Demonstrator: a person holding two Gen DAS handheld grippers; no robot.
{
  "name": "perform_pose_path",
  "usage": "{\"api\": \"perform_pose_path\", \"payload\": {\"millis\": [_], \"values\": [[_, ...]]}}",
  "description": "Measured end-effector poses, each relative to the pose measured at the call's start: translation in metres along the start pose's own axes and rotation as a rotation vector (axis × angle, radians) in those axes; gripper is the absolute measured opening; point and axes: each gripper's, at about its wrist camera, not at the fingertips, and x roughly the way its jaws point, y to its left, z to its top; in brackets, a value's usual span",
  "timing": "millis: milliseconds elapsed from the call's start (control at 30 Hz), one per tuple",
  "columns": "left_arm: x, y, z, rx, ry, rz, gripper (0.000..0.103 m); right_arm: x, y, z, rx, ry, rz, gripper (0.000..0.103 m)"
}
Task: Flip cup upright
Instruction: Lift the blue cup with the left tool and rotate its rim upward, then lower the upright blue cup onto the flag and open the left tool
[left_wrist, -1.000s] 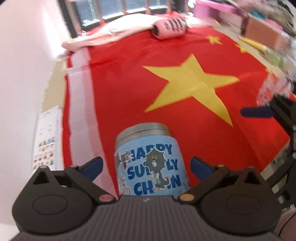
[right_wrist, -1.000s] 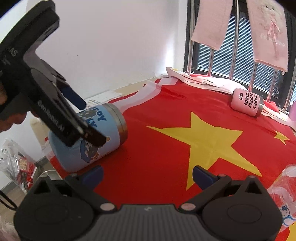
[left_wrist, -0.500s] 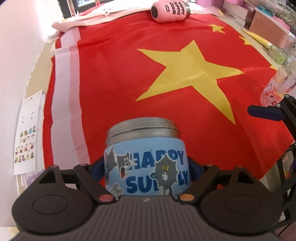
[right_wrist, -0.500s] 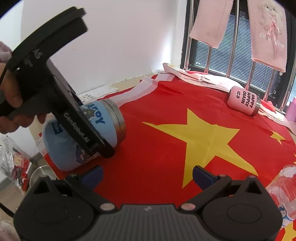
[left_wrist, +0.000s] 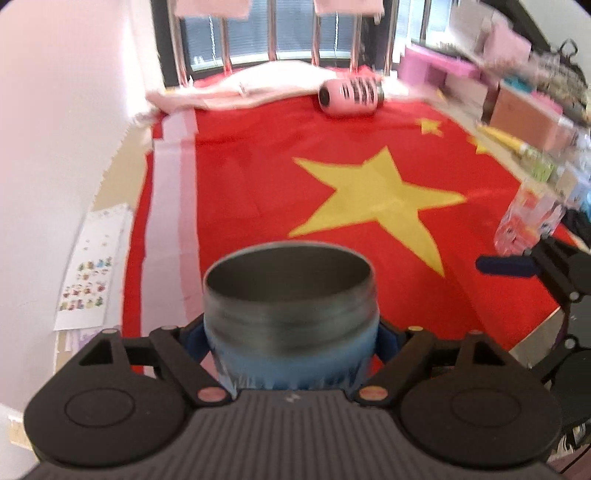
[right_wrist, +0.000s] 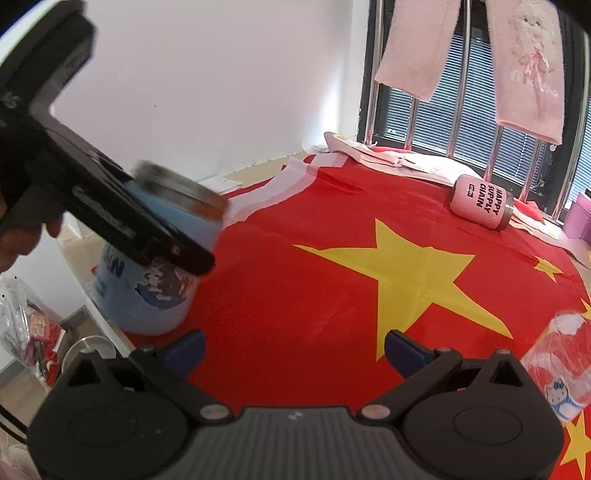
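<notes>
A blue cartoon-print cup (left_wrist: 291, 332) with a steel rim is clamped between the fingers of my left gripper (left_wrist: 291, 343). Its open mouth points up and away from me. In the right wrist view the same cup (right_wrist: 155, 273) is tilted, rim up and to the right, its base near the red flag cloth (right_wrist: 332, 295) at the table's near left corner, the left gripper (right_wrist: 110, 218) around it. My right gripper (right_wrist: 293, 349) is open and empty over the cloth. A pink cup (right_wrist: 482, 203) lies on its side at the far end.
A red flag with yellow stars (left_wrist: 380, 195) covers the table. A clear plastic cup (right_wrist: 561, 365) lies at the right. Window bars and hanging pink towels (right_wrist: 417, 55) stand behind. Boxes (left_wrist: 524, 110) crowd the right side. A sticker sheet (left_wrist: 92, 273) lies by the left wall.
My left gripper has shut on the blue cup and tipped it from lying on its side toward upright, rim rising. The right gripper has stayed open and nearly still.
</notes>
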Motion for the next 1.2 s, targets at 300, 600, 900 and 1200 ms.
{"api": "perform_pose_path", "payload": {"millis": [300, 600, 900, 1200], "values": [[-0.015, 0.011, 0.027, -0.020, -0.171, 0.069, 0.085, -0.004, 0.003, 0.001, -0.003, -0.057, -0.038, 0.103], [0.023, 0.036, 0.054, -0.060, -0.235, 0.062, 0.085, 0.026, -0.003, 0.028, -0.006, -0.137, -0.108, 0.103], [0.083, 0.049, 0.057, -0.028, -0.221, 0.065, 0.085, 0.070, -0.013, 0.041, 0.030, -0.134, -0.134, 0.103], [0.073, 0.050, 0.051, -0.005, -0.274, 0.066, 0.091, 0.074, -0.009, 0.037, 0.028, -0.156, -0.115, 0.103]]}}
